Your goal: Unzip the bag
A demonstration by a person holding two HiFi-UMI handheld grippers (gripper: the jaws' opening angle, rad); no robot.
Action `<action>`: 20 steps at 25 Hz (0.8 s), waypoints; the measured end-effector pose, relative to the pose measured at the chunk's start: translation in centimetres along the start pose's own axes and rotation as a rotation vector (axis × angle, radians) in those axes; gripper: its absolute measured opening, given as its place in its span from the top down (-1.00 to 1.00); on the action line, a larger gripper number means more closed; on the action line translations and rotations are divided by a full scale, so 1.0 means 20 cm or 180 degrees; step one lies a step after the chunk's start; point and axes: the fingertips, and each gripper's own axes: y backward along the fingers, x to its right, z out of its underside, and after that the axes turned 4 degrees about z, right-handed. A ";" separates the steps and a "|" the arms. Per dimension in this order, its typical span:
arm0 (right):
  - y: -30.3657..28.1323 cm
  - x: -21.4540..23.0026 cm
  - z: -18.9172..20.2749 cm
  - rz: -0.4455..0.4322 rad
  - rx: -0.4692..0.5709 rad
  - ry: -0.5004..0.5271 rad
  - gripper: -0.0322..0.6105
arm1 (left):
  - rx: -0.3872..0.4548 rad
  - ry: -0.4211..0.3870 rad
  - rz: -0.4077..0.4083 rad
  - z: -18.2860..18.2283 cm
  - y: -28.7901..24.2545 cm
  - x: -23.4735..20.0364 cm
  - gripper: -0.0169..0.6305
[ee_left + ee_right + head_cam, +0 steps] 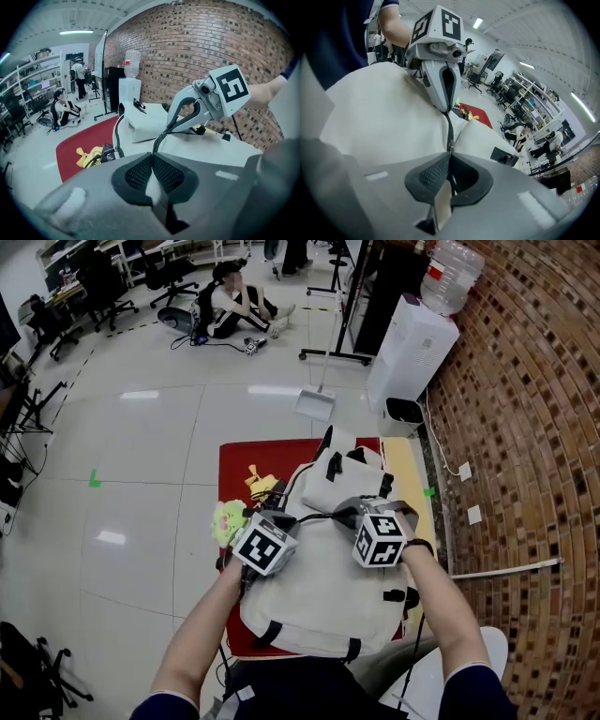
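Note:
A cream backpack (323, 582) with black straps lies on a red-covered table (251, 457), and its black zipper (449, 127) runs along the top. My left gripper (309, 519) is shut, with a fold of the bag's white fabric (153, 186) pinched between its pads beside the zipper. Facing it from the right, my right gripper (345, 515) is shut on the zipper pull (449, 149), where the zipper line runs straight into its pads. In each gripper view the other gripper shows close ahead: the right gripper (161, 137) in the left one and the left gripper (446, 108) in the right one.
A yellow toy (262, 482) and a green plush (227, 519) lie on the red cloth left of the bag. A brick wall (525, 427) stands to the right, with a white appliance (410, 351) by it. A dustpan (315, 404) and a seated person (230, 307) are on the floor beyond.

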 end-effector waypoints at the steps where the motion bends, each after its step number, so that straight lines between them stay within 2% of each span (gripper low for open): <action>1: 0.00 0.01 0.00 0.0045 0.0010 -0.0021 0.84 | 0.0028 -0.0051 -0.0002 -0.01 0.00 0.00 0.90; 3: 0.00 0.03 0.00 0.0124 0.0039 -0.0046 0.84 | 0.0128 -0.0192 -0.0006 -0.08 0.00 0.03 0.82; 4: 0.00 0.04 -0.01 0.0150 0.0057 -0.0046 0.84 | 0.0154 -0.0284 0.0004 -0.11 -0.01 0.05 0.63; 6: 0.00 0.05 -0.01 0.0181 0.0086 -0.0031 0.84 | 0.0066 -0.0537 -0.0002 -0.17 -0.05 0.08 0.50; 9: 0.02 0.07 -0.03 0.0217 0.0117 -0.0005 0.84 | -0.0247 -0.0925 -0.0124 -0.17 -0.15 0.07 0.50; 10: 0.02 0.07 -0.04 0.0218 0.0125 0.0010 0.84 | -0.0323 -0.0971 -0.0139 -0.16 -0.18 0.06 0.60; 13: 0.02 0.07 -0.05 0.0183 0.0158 0.0091 0.84 | -0.0406 -0.0910 -0.0084 -0.14 -0.19 0.05 0.77; 18: 0.00 0.04 0.07 0.0060 0.0045 0.0352 0.85 | -0.0314 -0.0633 0.0016 -0.13 -0.16 0.01 0.81; 20: 0.04 0.02 0.14 -0.0002 0.0008 0.0289 0.85 | -0.0264 -0.0511 0.0073 -0.12 -0.14 0.00 0.81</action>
